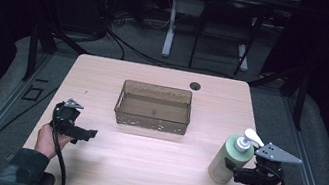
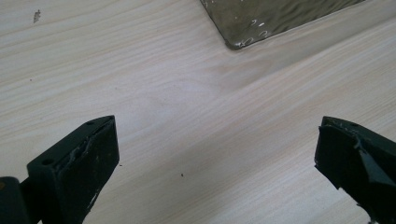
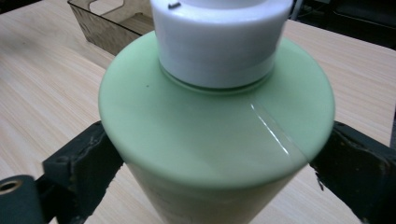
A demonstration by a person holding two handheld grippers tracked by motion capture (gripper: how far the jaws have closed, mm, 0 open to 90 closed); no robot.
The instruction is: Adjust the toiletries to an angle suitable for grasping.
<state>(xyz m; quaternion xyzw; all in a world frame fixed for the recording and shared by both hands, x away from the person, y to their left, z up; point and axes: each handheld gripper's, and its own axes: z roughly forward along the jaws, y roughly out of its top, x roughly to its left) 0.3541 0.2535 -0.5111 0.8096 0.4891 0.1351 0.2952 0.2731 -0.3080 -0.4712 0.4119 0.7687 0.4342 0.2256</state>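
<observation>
Right tongs [image 1: 233, 171] clamp the green pump bottle [image 1: 230, 158]; left tongs [image 1: 87, 135] gape wide.

Each hand-held gripper is black. The left hand-held gripper [image 1: 76, 130] and the right hand-held gripper [image 1: 236, 171] each carry a grey three-cornered plate on top and trail a black cable toward 6 o'clock. Jaw pads are matte black, scuffed, with round screw holes. The left arm wears a dark sleeve [image 1: 22, 170].
</observation>
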